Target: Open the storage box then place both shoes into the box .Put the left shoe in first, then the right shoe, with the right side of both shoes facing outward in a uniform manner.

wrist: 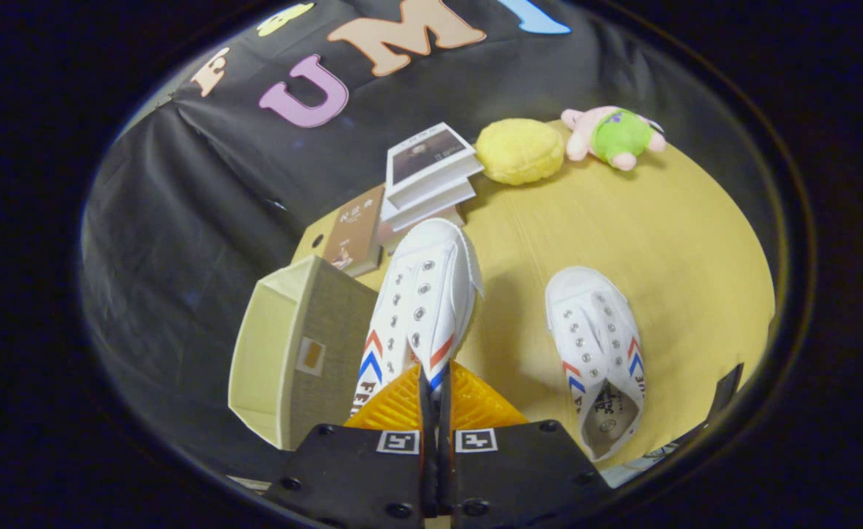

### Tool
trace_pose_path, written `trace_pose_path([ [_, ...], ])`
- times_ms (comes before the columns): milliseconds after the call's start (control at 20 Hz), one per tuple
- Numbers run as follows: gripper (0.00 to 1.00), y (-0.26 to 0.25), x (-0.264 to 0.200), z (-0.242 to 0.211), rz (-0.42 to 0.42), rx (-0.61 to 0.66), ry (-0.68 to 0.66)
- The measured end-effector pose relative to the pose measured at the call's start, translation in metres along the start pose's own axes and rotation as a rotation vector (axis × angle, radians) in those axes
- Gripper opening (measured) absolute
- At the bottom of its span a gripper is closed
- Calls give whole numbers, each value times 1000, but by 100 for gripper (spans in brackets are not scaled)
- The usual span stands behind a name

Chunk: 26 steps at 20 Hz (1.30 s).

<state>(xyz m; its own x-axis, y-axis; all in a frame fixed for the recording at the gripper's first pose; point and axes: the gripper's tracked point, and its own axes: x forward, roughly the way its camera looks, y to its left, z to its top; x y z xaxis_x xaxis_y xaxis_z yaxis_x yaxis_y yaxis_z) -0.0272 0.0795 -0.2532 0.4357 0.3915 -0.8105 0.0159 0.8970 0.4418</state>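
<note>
My gripper [435, 383] is shut on the rear edge of a white sneaker [423, 290] with red and blue chevrons. The sneaker hangs above the table with its toe pointing away from me. Just left of it stands the storage box [273, 353], open, with a cream inside and a brown woven side that carries a small label. The second white sneaker [597, 345] lies on the yellow table [674, 242] to the right of my fingers, toe pointing away and its opening toward me.
Beyond the held sneaker is a stack of books [430, 173], with a brown book [354, 235] lying beside it behind the box. A yellow round plush [520, 150] and a pink and green plush toy [614, 136] sit at the table's far edge.
</note>
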Motion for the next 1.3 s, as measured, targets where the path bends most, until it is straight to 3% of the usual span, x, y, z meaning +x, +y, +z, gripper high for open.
trace_pose_path([
  [550, 4, 119, -9, 11, 85, -31, -56],
  [1050, 4, 191, 55, -53, 110, -112, 84],
  [1300, 4, 199, 84, -78, 73, -118, 156],
])
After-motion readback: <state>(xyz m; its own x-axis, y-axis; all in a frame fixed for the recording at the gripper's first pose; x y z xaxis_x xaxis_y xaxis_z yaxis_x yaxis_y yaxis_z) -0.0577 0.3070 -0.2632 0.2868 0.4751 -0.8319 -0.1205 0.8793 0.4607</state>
